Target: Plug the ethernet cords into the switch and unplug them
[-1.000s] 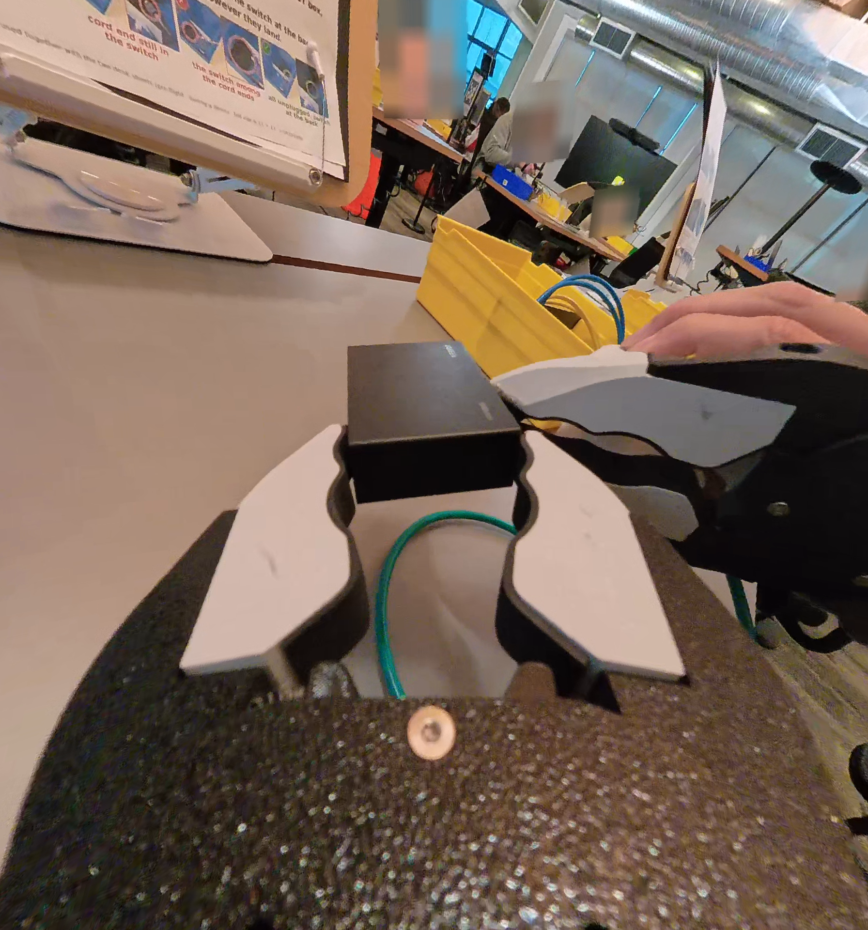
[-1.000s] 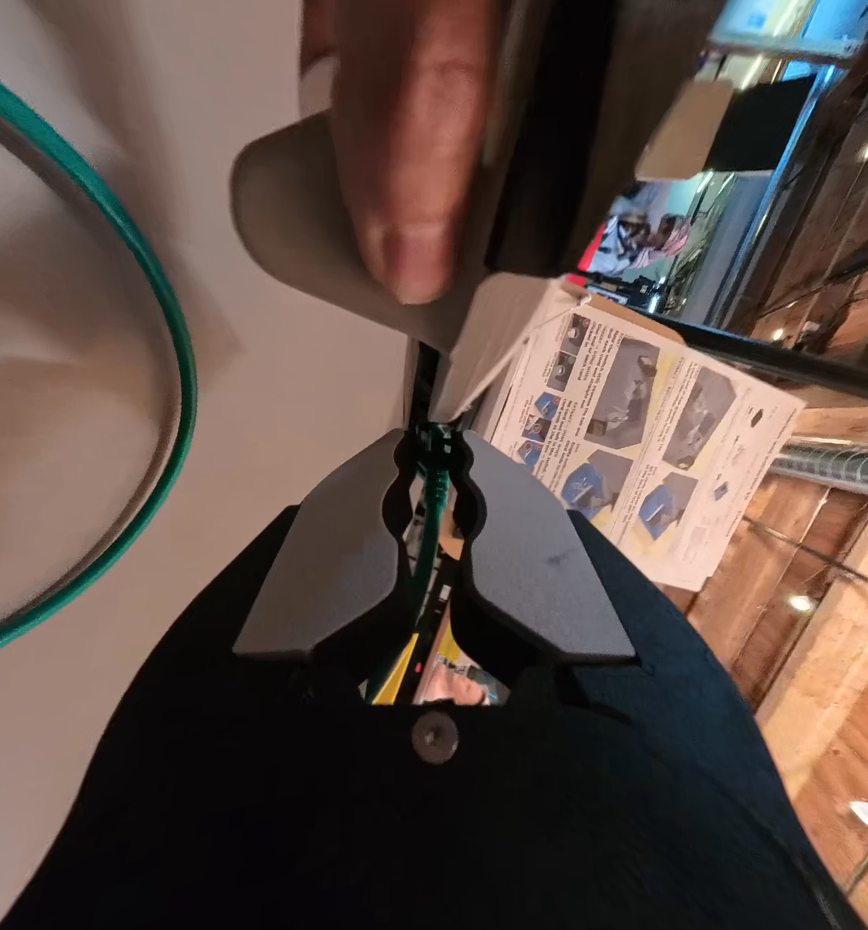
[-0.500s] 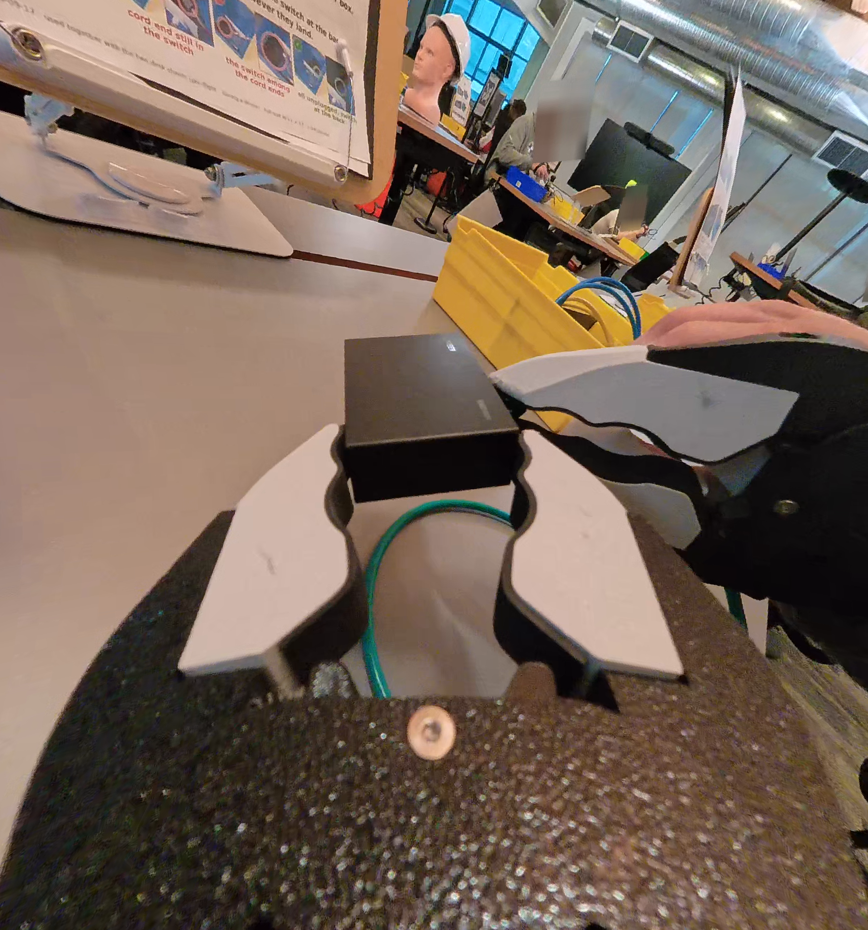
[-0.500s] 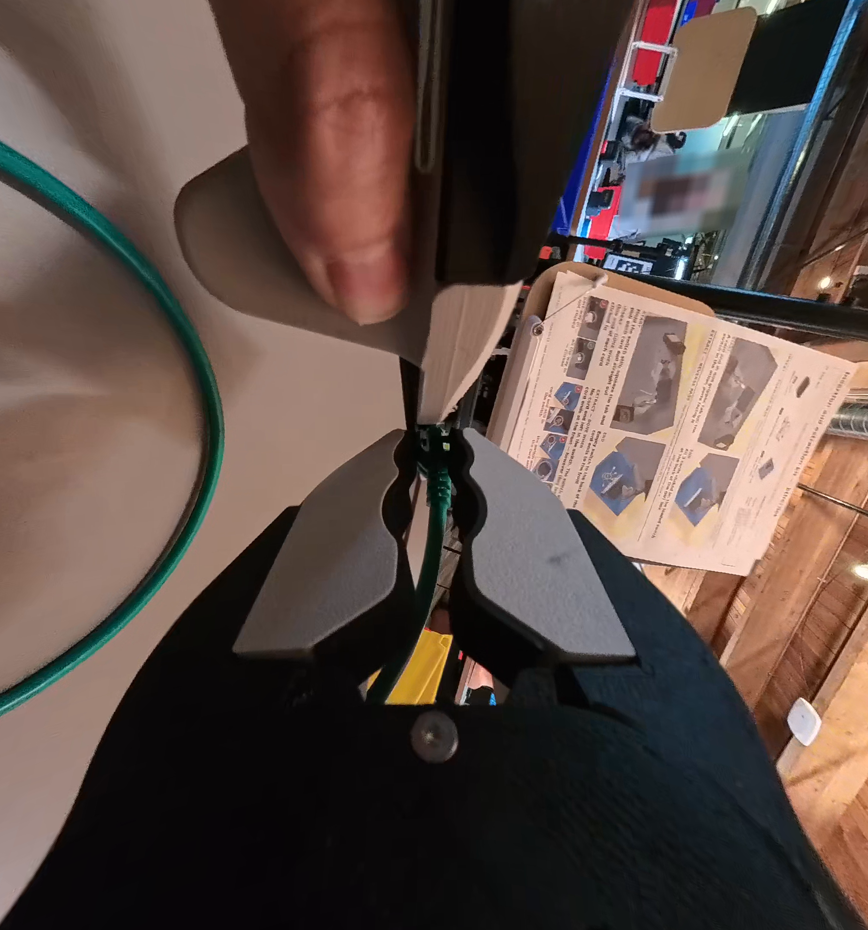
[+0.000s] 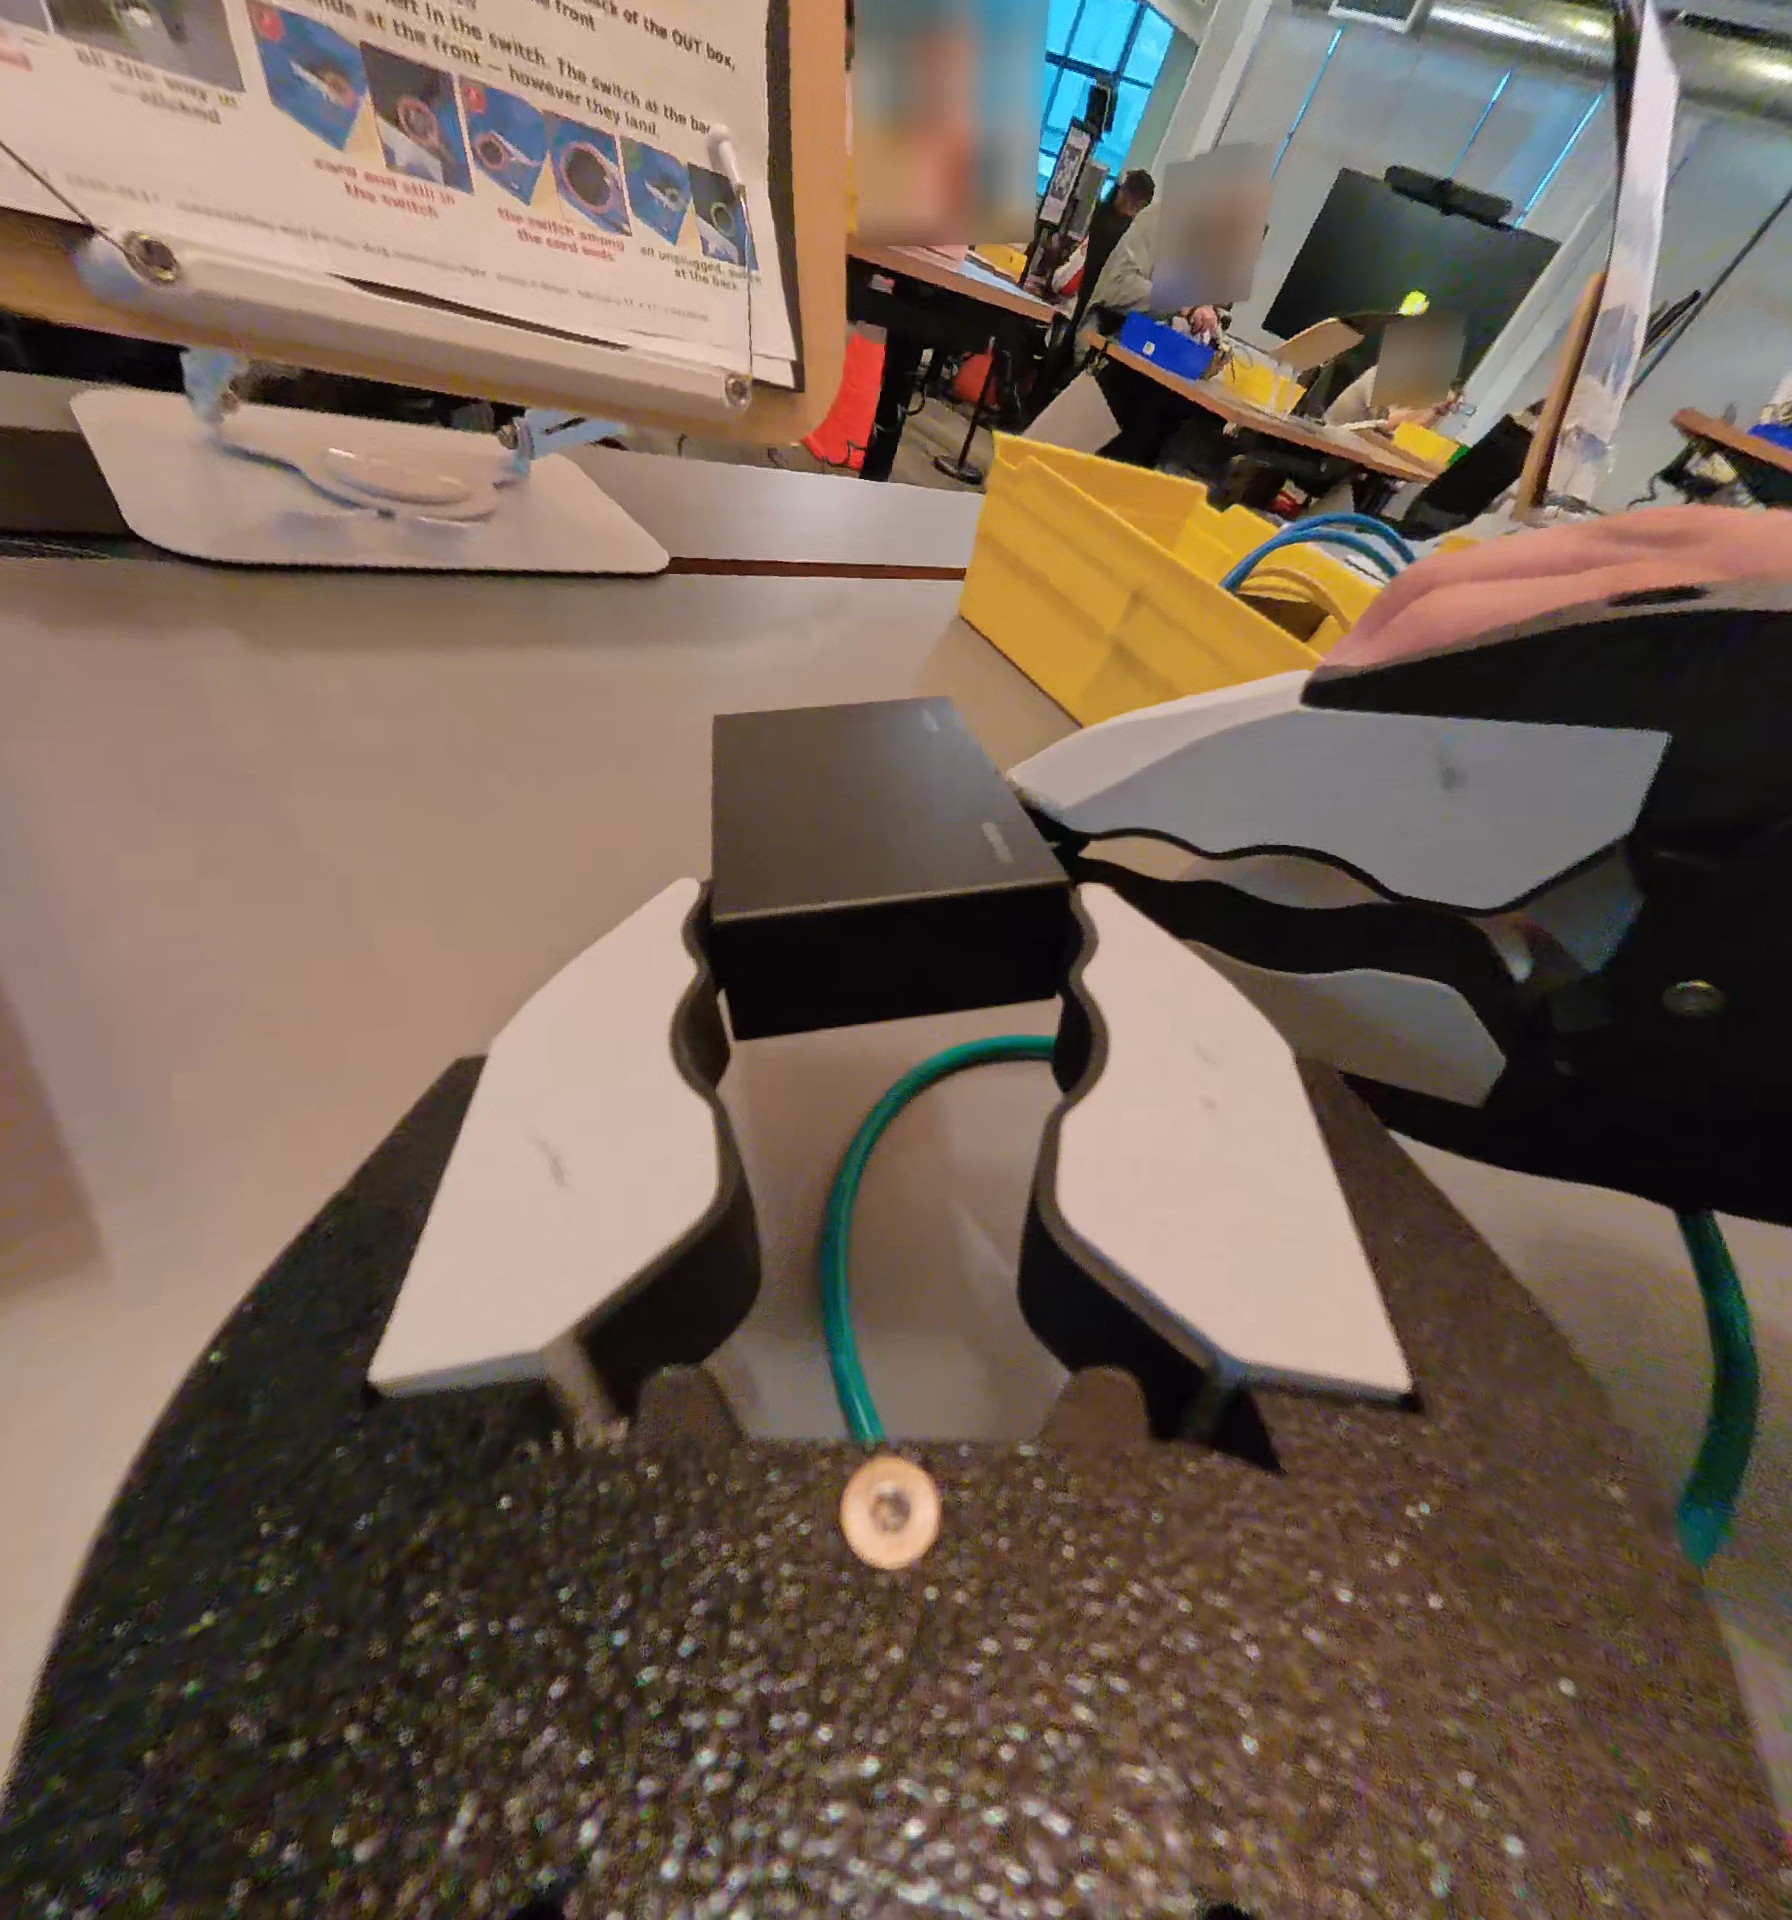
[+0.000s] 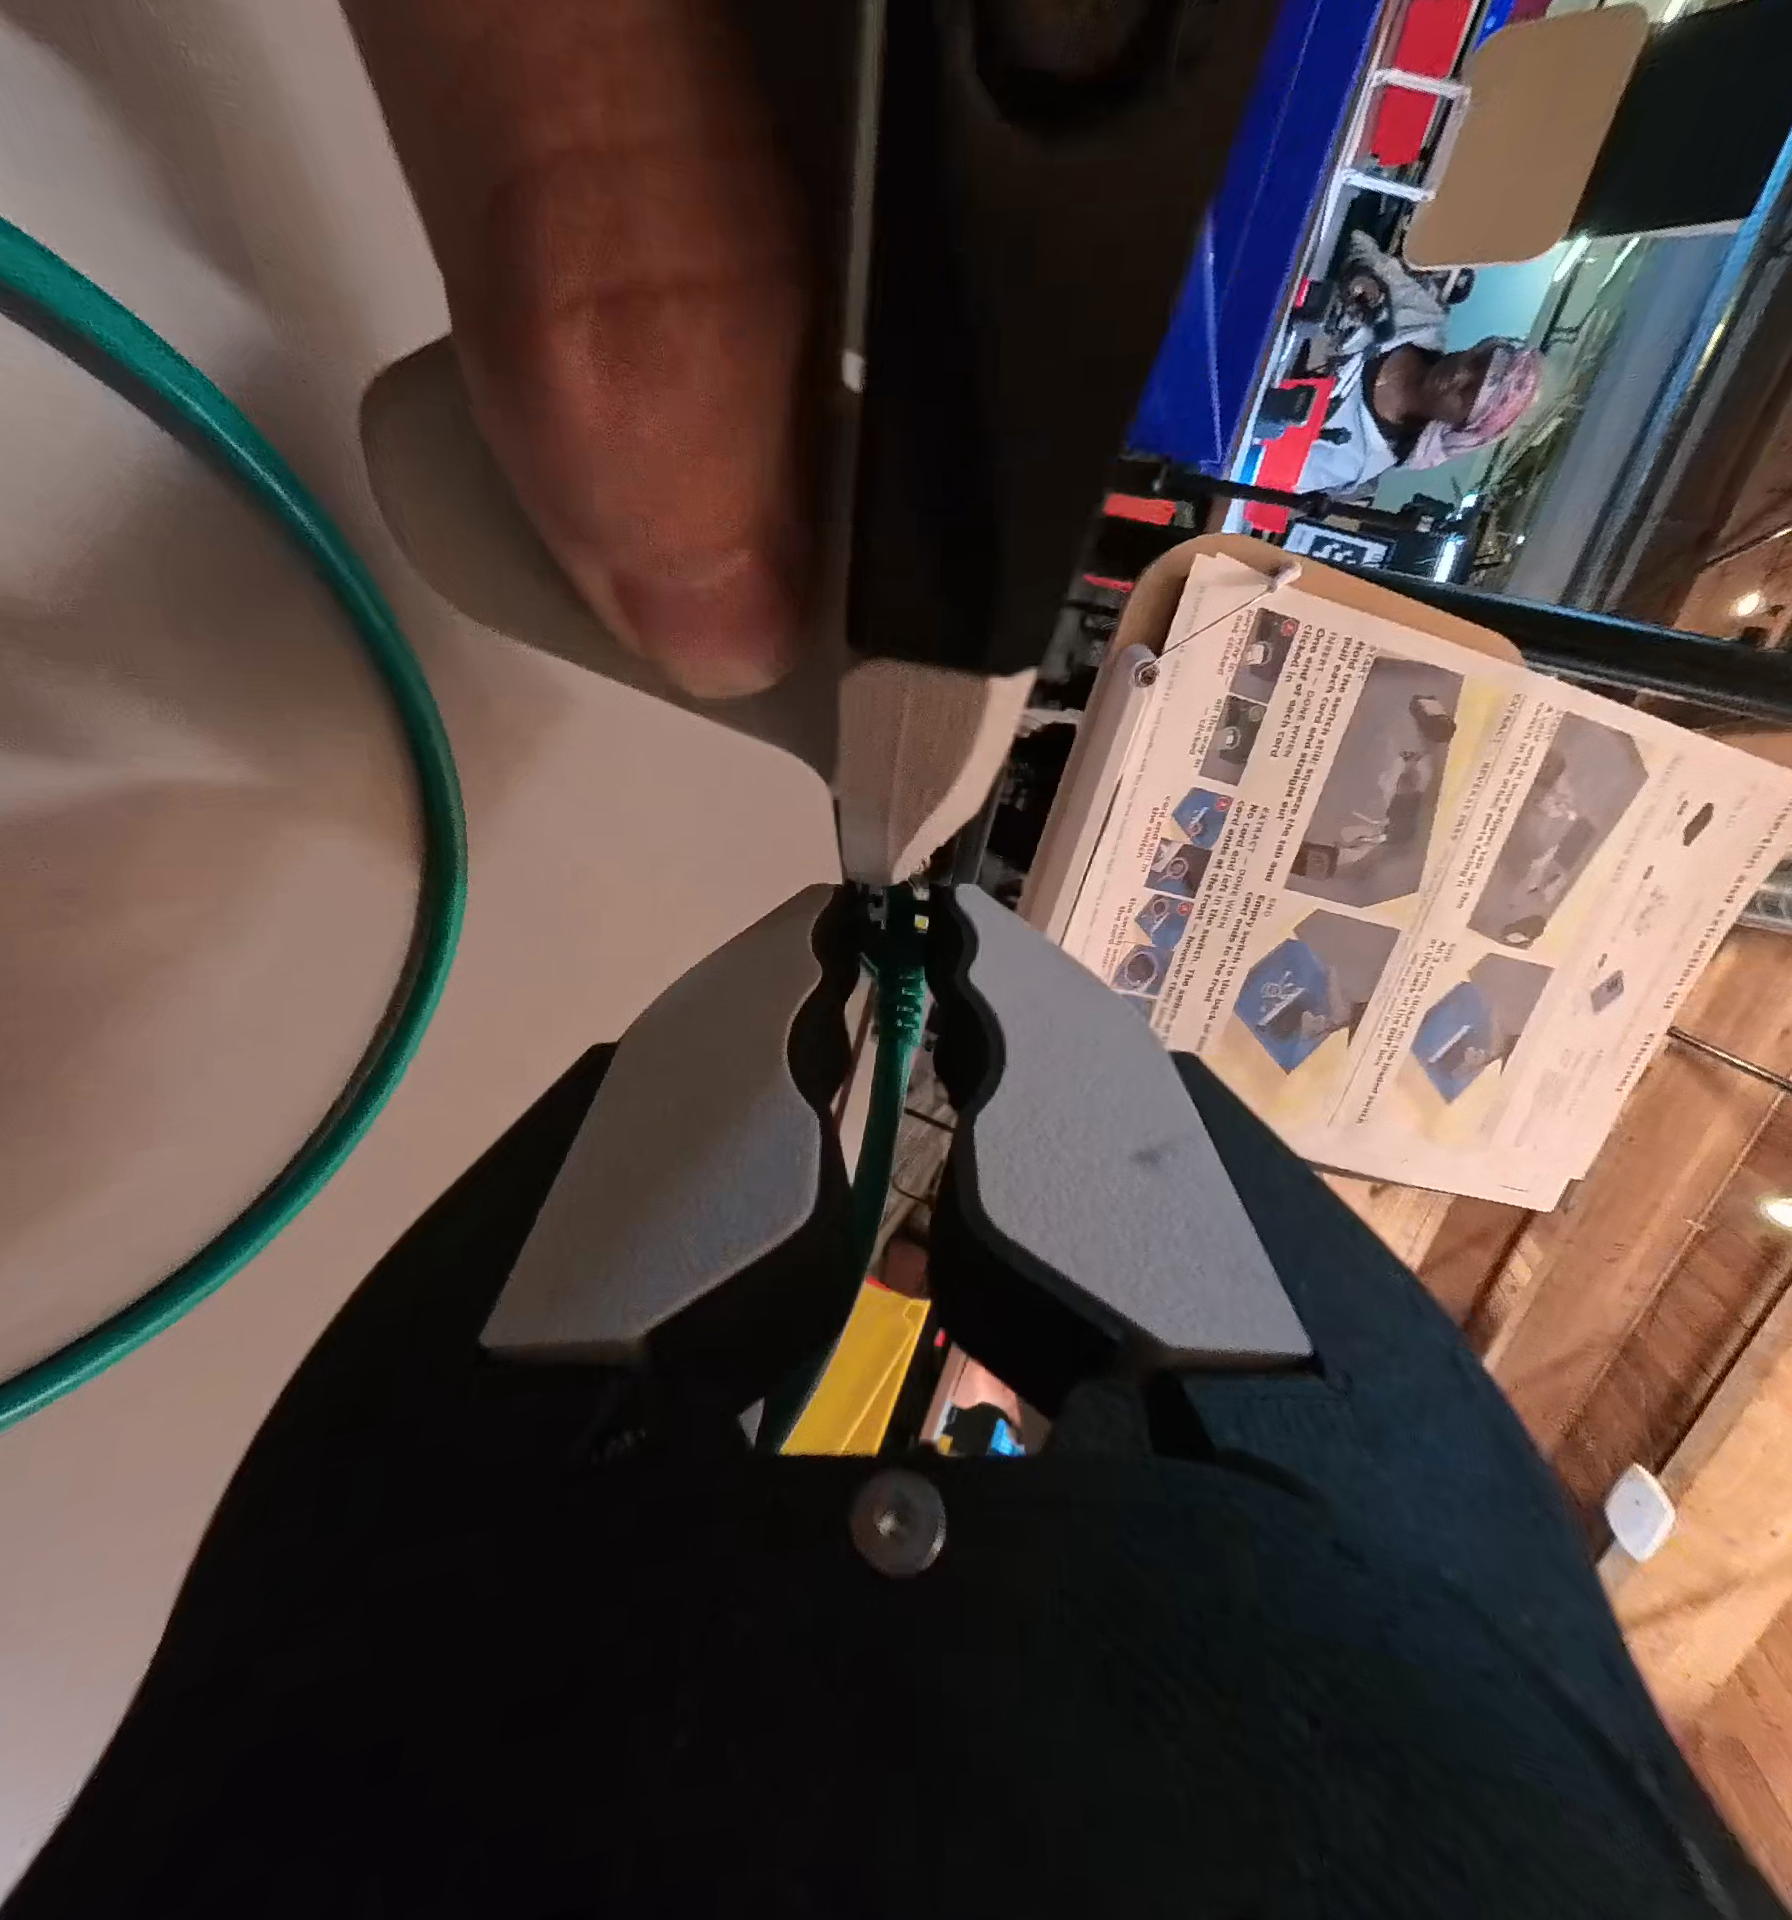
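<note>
A black switch (image 5: pixel 861 800) rests on the table, and my left gripper (image 5: pixel 887 914) is shut on its near end. A green ethernet cord (image 5: pixel 856 1184) loops on the table between the left fingers. My right gripper (image 5: pixel 1053 831) comes in from the right, turned on its side, with its tips against the switch's right face. In the right wrist view my right gripper (image 6: pixel 892 914) is shut on the cord's green plug (image 6: pixel 902 977). There the left gripper's finger (image 6: pixel 902 779) hides most of the switch. I cannot tell whether the plug is seated.
Yellow bins (image 5: pixel 1079 603) holding blue cords (image 5: pixel 1307 540) stand at the back right of the grey table (image 5: pixel 248 831). An instruction board (image 5: pixel 404 156) on a white stand rises at the back left. The cord's loop (image 6: pixel 393 727) lies on the table. A person's finger (image 6: pixel 653 468) shows nearby.
Both grippers keep their holds. The left view has swung slightly left. The green loop has shifted a little, and the right gripper stays at the switch's right side.
</note>
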`<state>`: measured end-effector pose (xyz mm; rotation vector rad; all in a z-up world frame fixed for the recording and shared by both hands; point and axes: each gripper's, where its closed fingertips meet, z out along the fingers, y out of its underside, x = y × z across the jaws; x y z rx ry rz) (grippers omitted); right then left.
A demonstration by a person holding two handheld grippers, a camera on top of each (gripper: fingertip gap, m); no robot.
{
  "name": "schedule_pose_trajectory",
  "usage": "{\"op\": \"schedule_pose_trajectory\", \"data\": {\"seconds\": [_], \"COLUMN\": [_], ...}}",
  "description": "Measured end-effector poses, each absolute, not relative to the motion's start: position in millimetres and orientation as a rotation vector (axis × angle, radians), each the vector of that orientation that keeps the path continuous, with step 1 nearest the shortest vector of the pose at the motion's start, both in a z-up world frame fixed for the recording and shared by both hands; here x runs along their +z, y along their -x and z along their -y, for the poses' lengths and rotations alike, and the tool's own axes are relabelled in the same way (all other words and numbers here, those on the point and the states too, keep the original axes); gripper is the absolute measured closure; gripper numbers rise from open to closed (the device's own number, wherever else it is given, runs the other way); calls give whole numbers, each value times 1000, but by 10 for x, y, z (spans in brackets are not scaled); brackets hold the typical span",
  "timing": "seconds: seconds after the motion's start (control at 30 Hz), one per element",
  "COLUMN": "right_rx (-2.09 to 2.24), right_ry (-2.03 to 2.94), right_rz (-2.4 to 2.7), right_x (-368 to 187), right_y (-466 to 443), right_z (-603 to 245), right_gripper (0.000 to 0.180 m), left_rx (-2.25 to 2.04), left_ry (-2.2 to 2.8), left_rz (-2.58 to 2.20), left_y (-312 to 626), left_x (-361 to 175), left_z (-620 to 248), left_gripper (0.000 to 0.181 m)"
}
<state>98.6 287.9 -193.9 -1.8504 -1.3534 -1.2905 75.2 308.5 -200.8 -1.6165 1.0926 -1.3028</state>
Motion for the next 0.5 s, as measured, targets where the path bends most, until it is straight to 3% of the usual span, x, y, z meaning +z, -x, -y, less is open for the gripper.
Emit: {"op": "schedule_pose_trajectory", "data": {"seconds": [0.2,0.5], "right_rx": [-1314,-1329], "right_ry": [1851,1853], "right_rz": [1420,1395], "right_x": [-1993,-1973], "right_y": [-979,-986], "right_z": [-2869,-2859], "right_gripper": [166,166], "left_rx": [-1565,-1463], "left_ry": [1731,1681], "left_rz": [-960,-1013], "left_y": [-768,-774], "left_x": [-2087,-2036], "left_z": [-3072,-3072], "left_gripper": [120,120]}}
